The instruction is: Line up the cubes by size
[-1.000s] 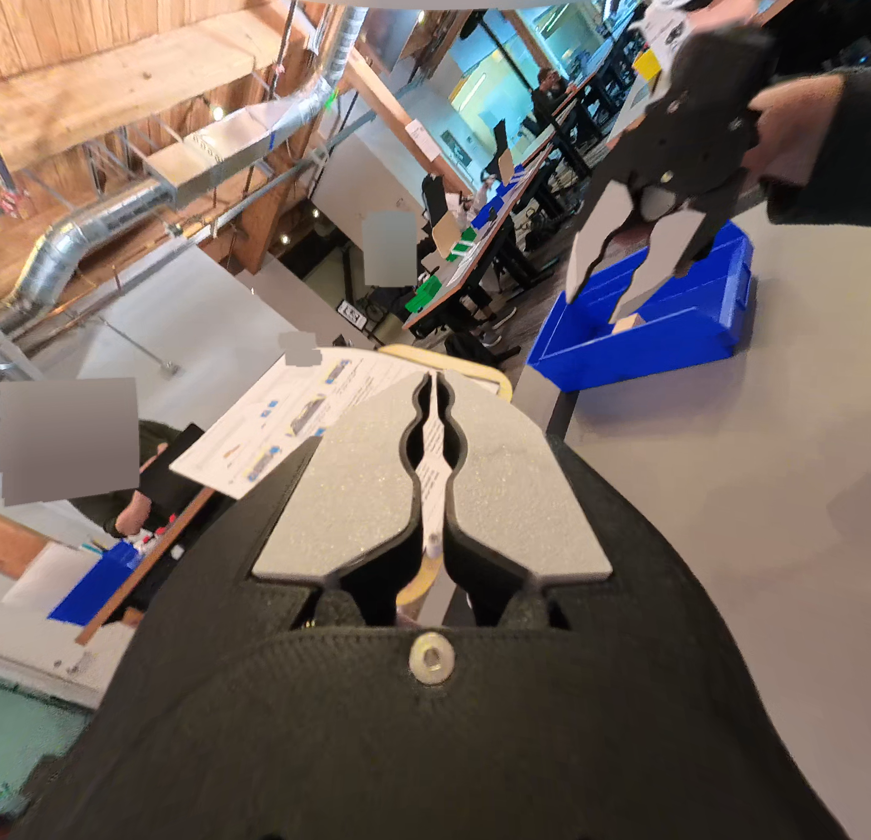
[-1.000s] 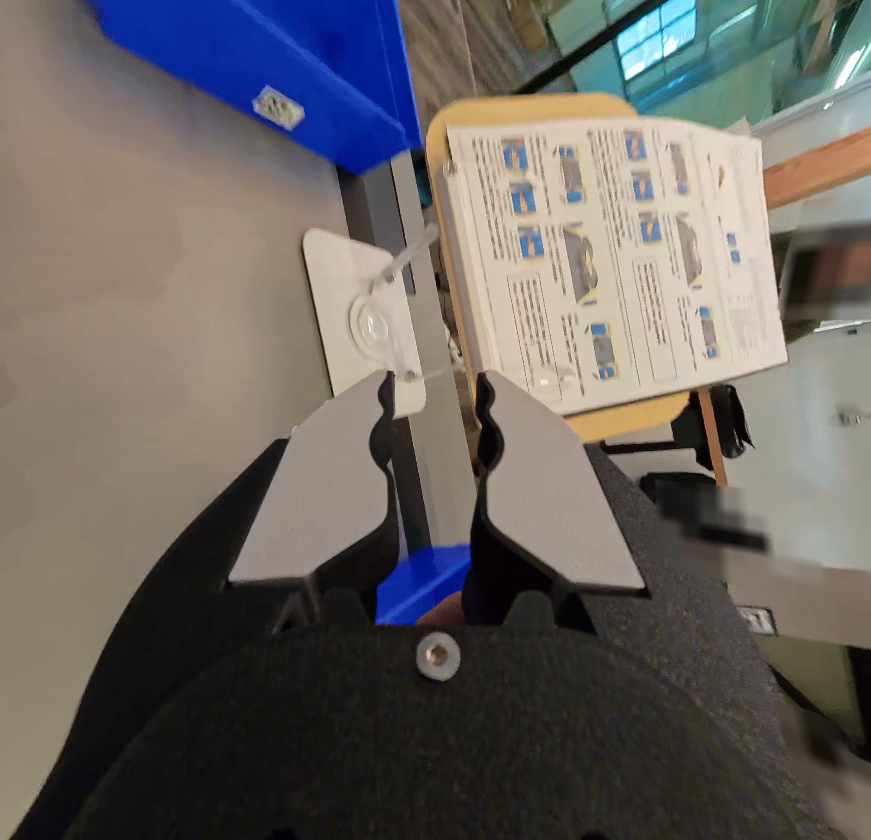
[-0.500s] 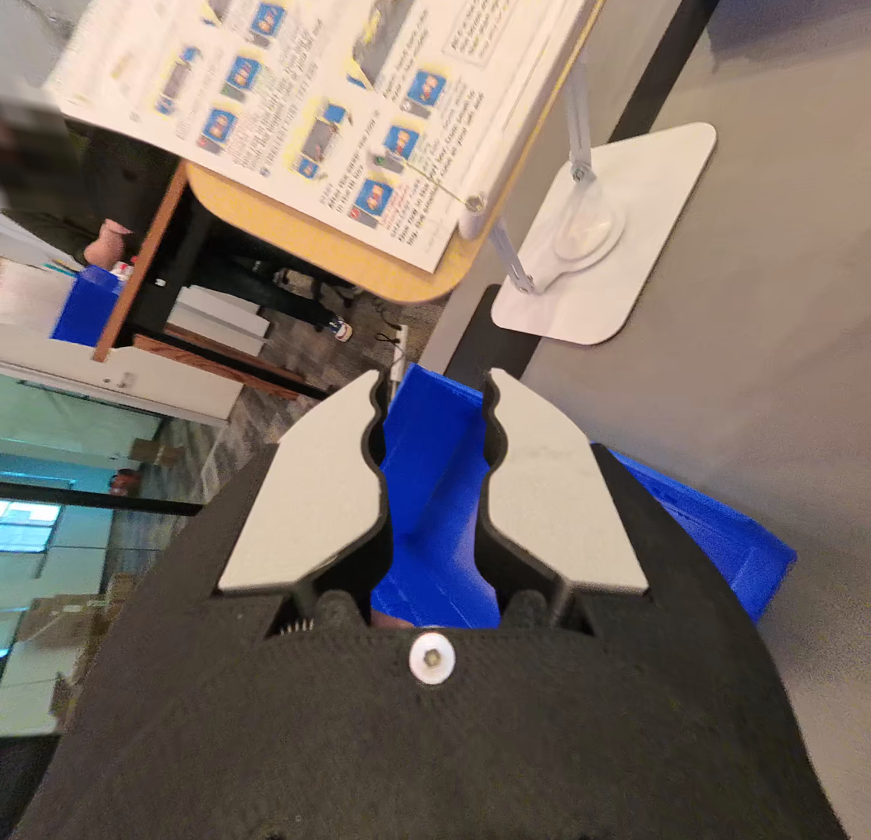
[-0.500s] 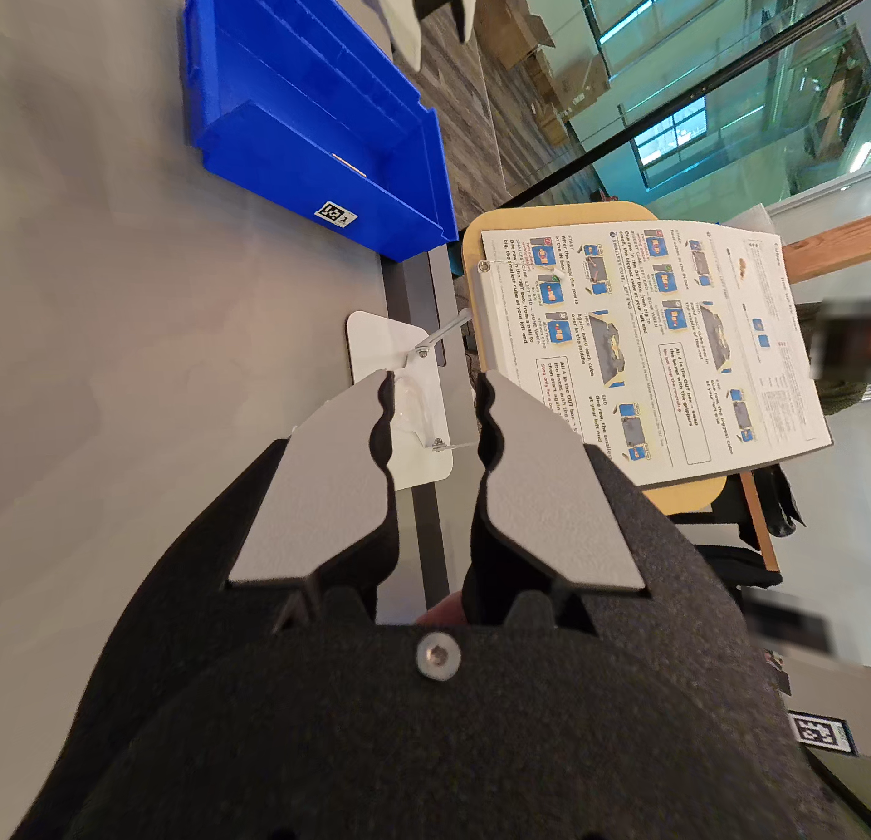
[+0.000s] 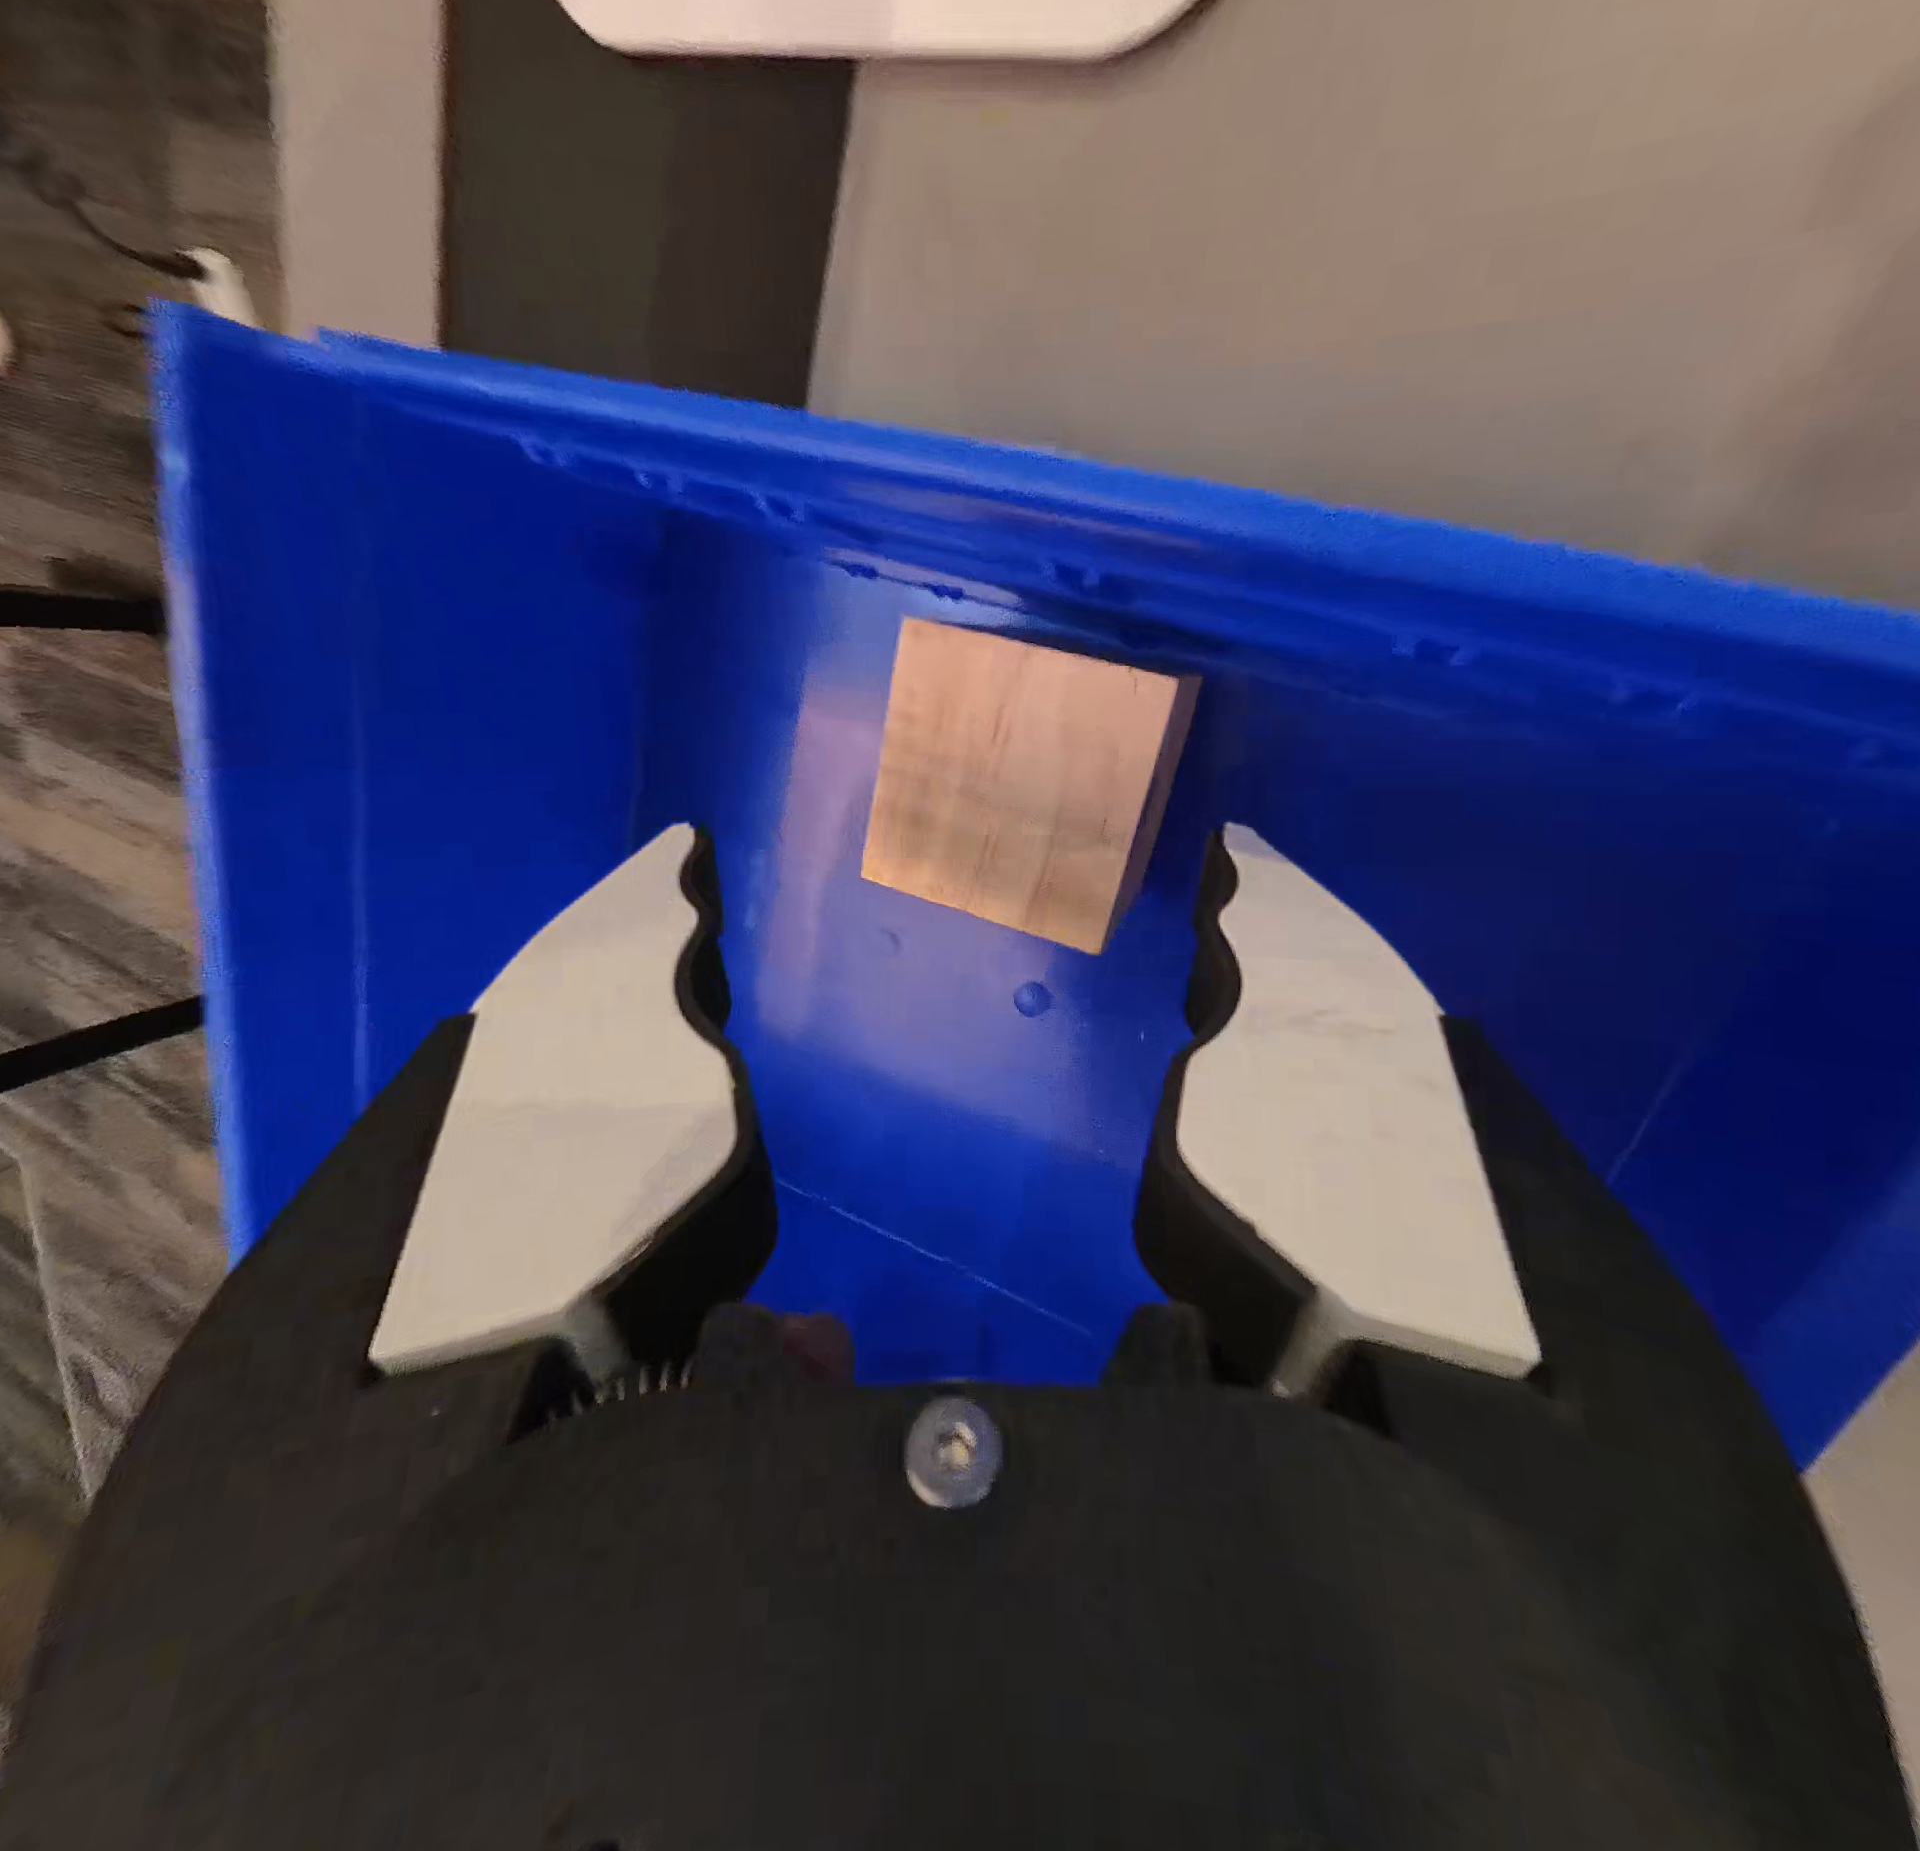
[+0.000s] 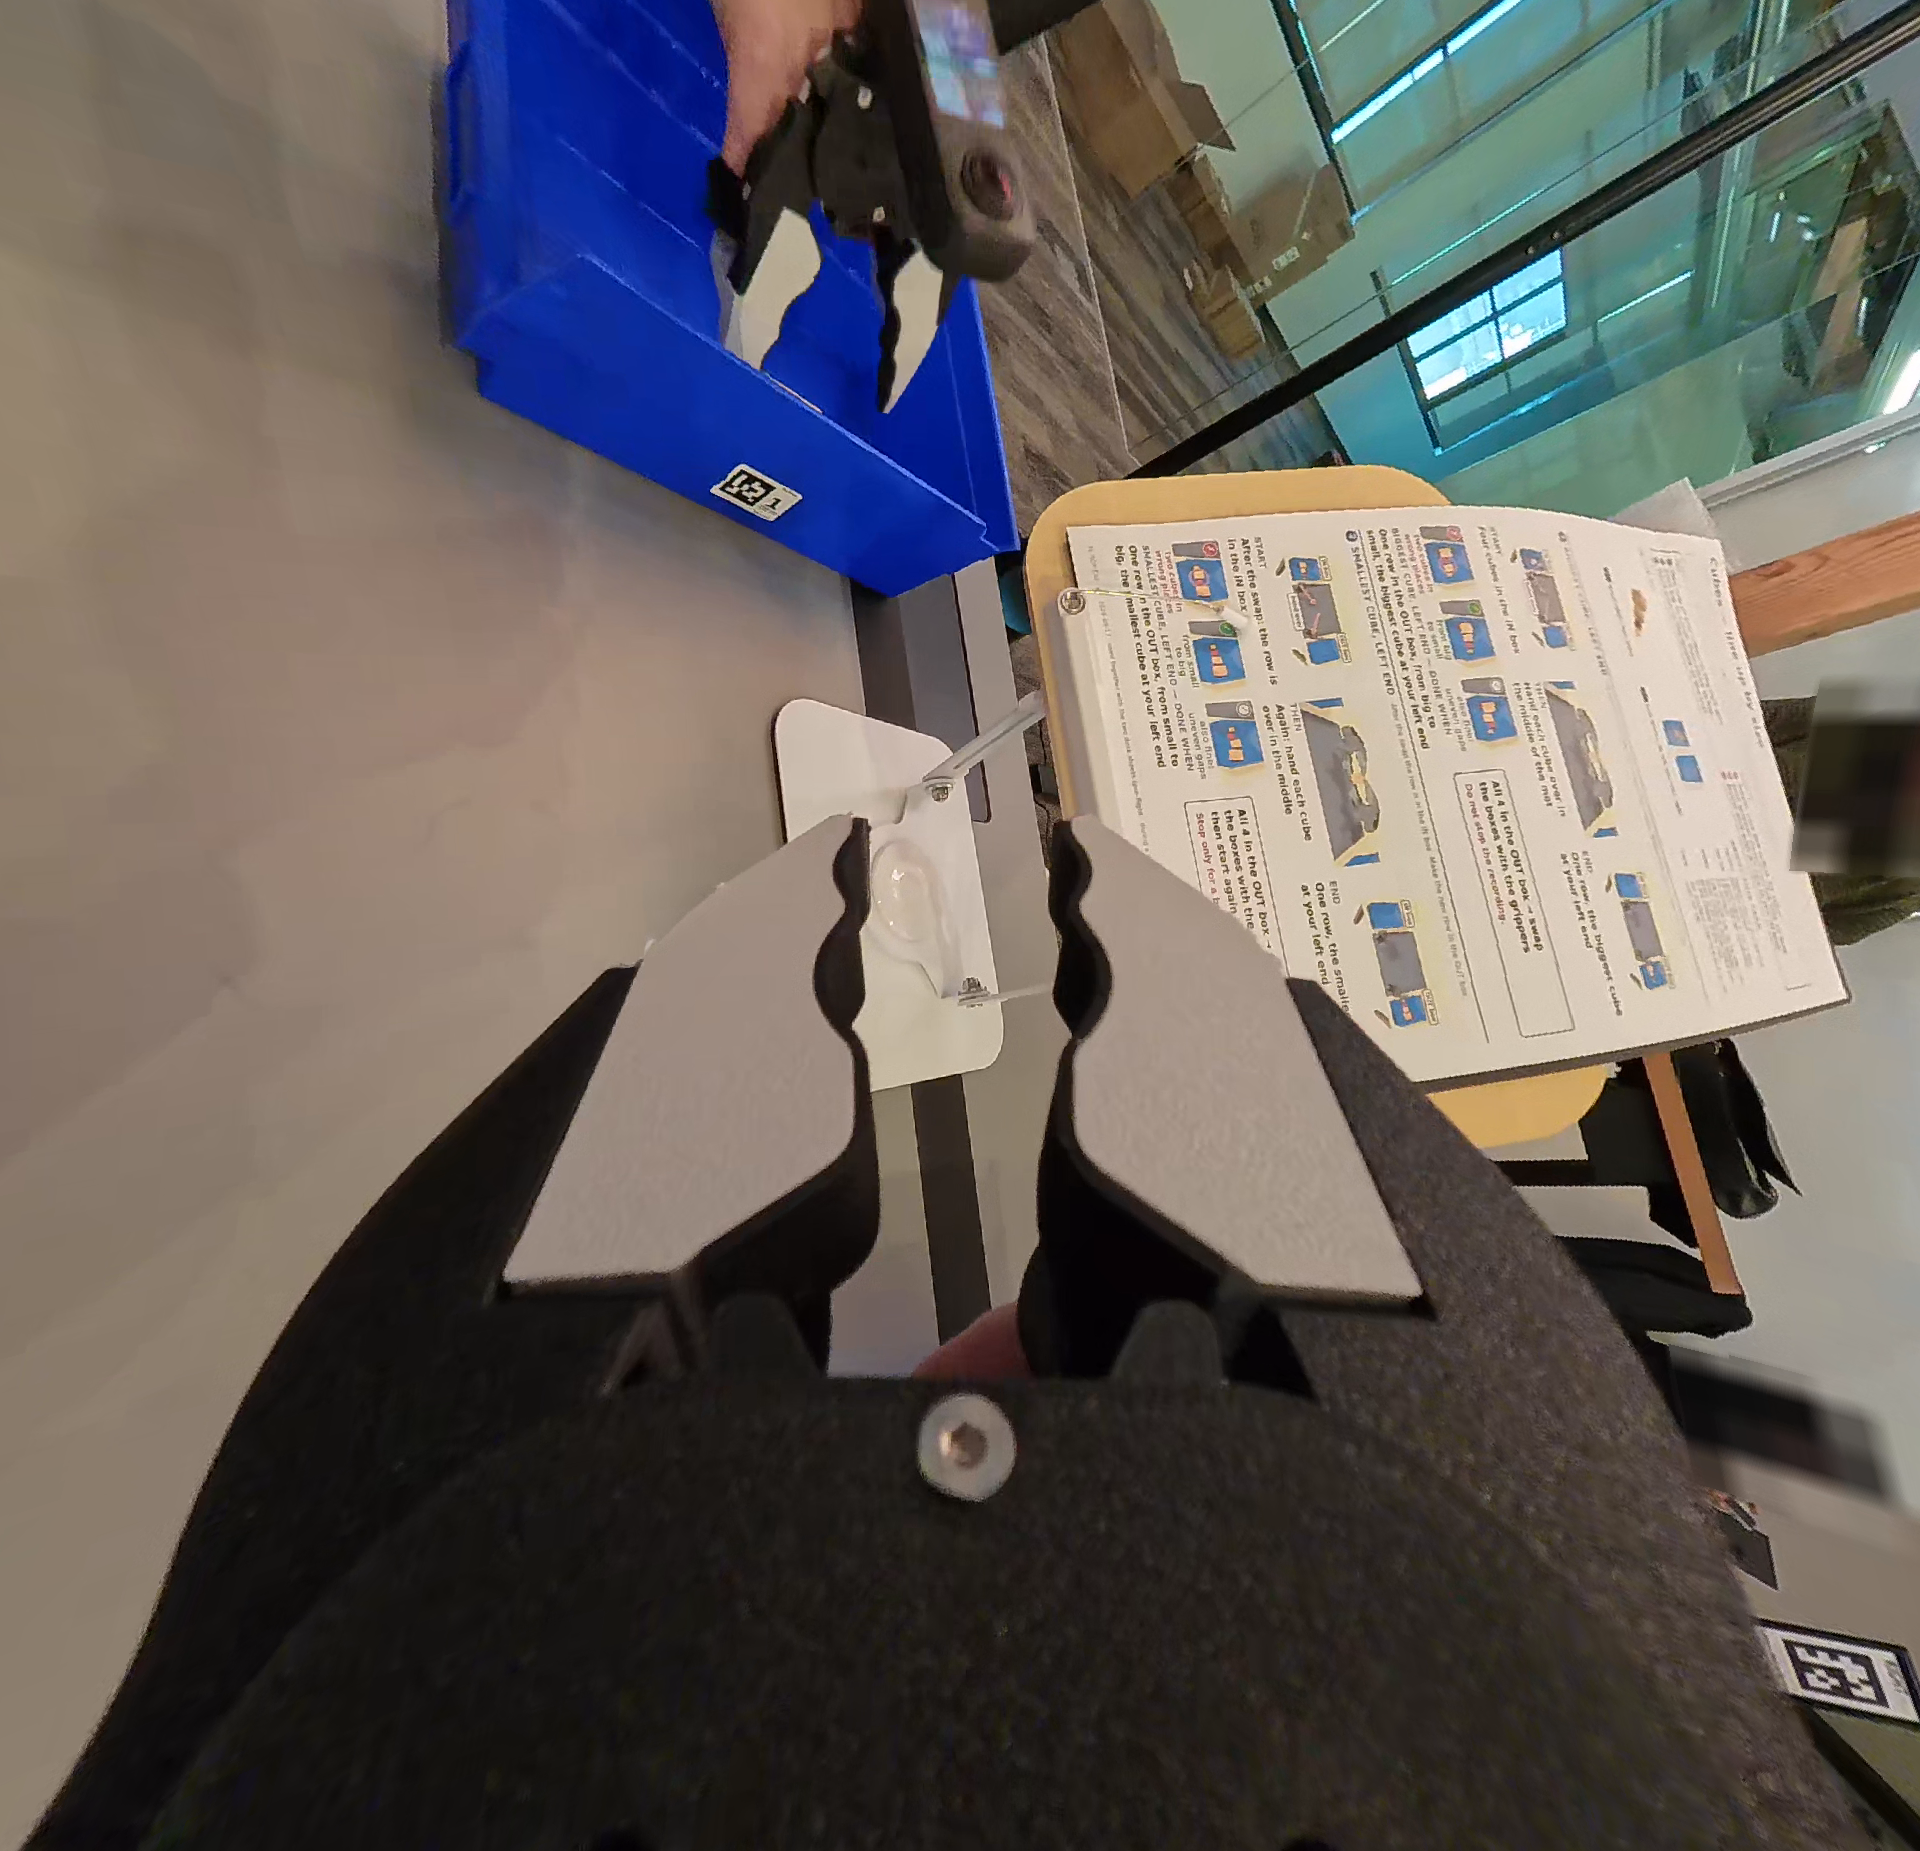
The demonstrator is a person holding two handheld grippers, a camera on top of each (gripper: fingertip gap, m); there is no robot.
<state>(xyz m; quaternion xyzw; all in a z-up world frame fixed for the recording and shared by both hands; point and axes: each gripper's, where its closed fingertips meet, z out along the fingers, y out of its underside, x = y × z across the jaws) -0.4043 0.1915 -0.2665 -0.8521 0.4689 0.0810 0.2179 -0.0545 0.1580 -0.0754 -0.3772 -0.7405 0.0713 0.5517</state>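
Your left gripper [image 5: 956, 845] gapes wide before the wooden cube [image 5: 1023, 783] at frame centre (right gripper [image 6: 956, 866] narrowly open, empty); the bin wall [image 5: 1351, 596] behind could block your fingertips.

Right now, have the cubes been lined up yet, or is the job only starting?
It looks like only the start. No row of cubes shows anywhere. One wooden cube sits in the blue bin. The left gripper hangs open above it, not touching it. The right gripper is open and empty over the grey table. Still to do: grab that cube, and build the whole row.
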